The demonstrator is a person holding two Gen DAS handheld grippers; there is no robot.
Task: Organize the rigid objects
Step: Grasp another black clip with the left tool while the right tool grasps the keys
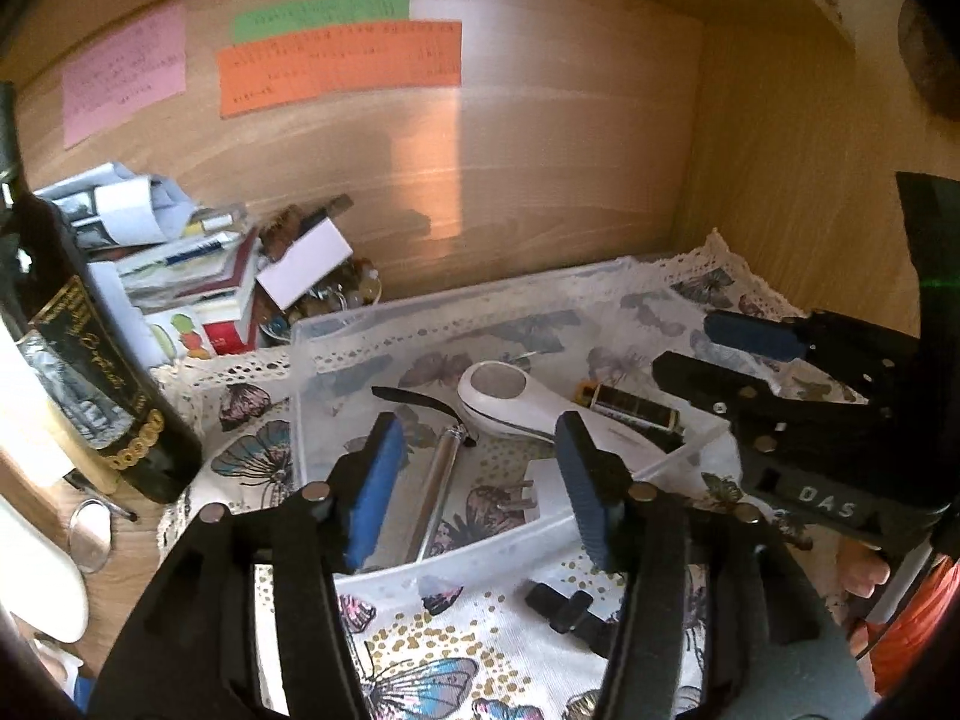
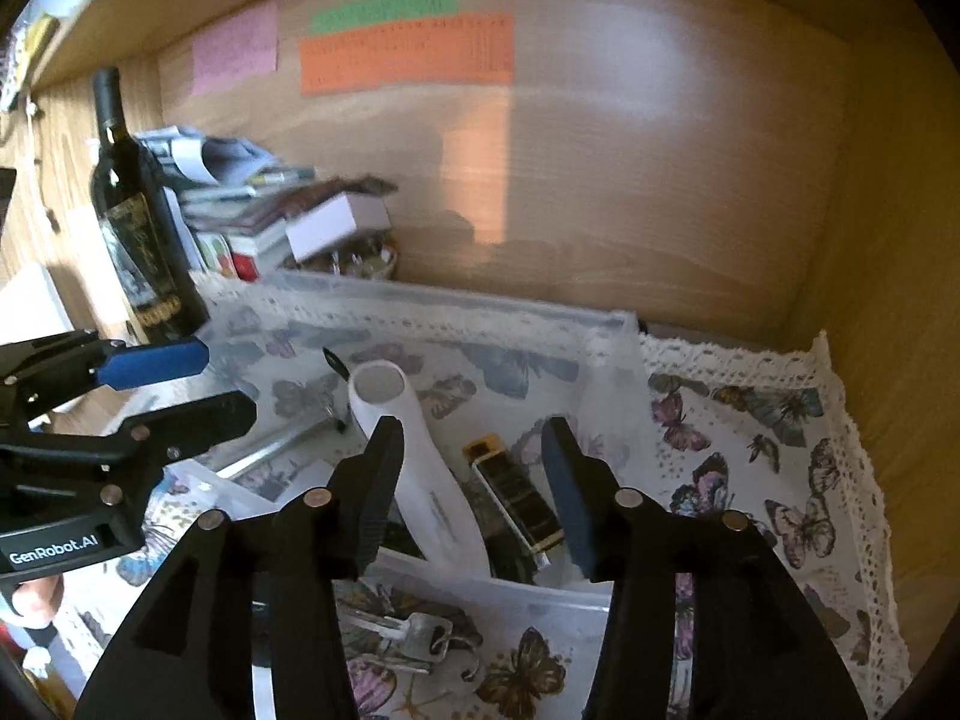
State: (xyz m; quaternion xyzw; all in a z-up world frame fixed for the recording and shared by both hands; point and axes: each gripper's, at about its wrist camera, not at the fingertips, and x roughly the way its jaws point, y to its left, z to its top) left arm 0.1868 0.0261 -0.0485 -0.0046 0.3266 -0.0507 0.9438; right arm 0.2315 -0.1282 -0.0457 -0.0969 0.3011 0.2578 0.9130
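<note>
Left gripper (image 1: 474, 480) and right gripper (image 2: 474, 486) held spread, empty, over clear tray (image 2: 540, 594); keys (image 2: 414, 639) partly hidden.

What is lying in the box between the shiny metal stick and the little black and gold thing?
The white magnifying glass lies between the metal stick and the black-and-gold harmonica inside the clear box. The right wrist view shows it best.

Counted ahead of the fingers: one clear plastic bin (image 1: 336, 330) holding one white magnifier (image 1: 510, 399), one harmonica (image 2: 516, 495), one metal rod (image 1: 435, 483) — one wine bottle (image 2: 141, 228) off left, three coloured notes beyond, one key bunch (image 2: 414, 639) beneath.
</note>
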